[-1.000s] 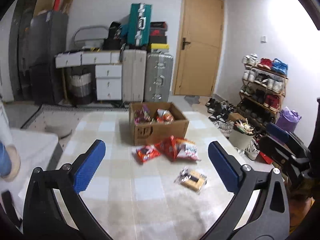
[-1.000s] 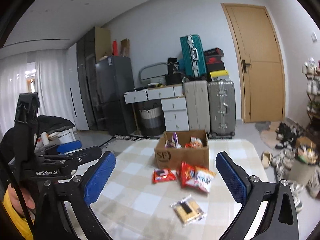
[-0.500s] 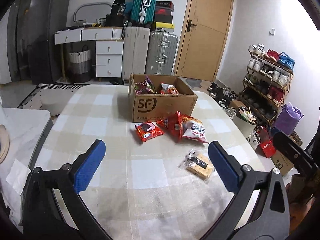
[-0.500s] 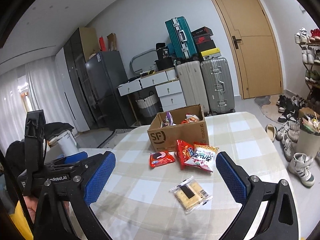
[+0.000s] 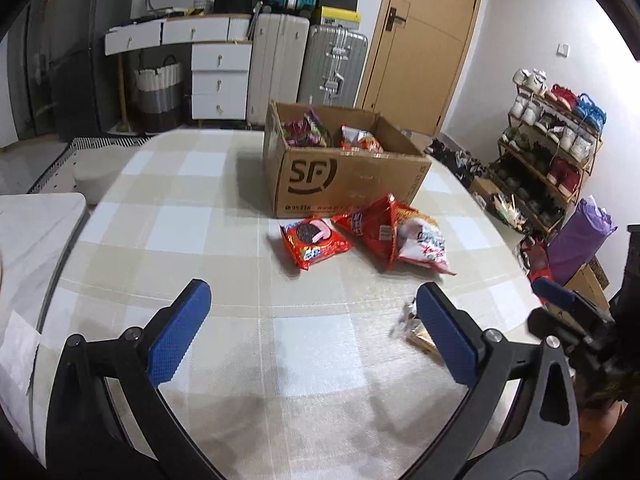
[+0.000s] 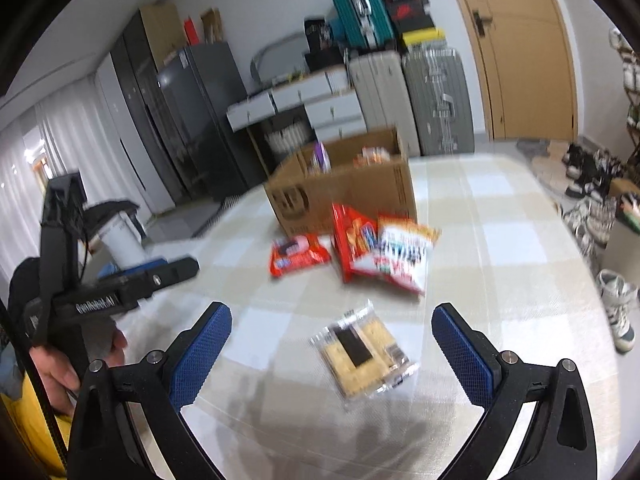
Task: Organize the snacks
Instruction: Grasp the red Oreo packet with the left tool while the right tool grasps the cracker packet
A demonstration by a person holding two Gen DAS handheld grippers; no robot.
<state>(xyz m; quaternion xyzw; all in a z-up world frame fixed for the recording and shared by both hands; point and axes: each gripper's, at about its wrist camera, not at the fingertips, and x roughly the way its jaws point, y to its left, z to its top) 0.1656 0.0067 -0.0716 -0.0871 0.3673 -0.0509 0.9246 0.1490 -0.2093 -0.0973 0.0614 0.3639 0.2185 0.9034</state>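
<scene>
On checked table (image 5: 200, 240), cardboard box (image 5: 344, 178) behind three red snack bags (image 5: 362, 236), cracker pack (image 6: 362, 354) nearest, both grippers' jaws spread, empty

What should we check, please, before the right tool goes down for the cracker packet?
1. Right tool open and empty: ok.
2. Cracker packet lies between its fingers' line, flat on the table: ok.
3. Packet apart from the other snack bags: ok.
4. Left tool open, holding nothing, off to the side: ok.
5. Cardboard box open on top with room left: ok.
6. Packet's exact edges: cannot tell, right view is blurred.
</scene>
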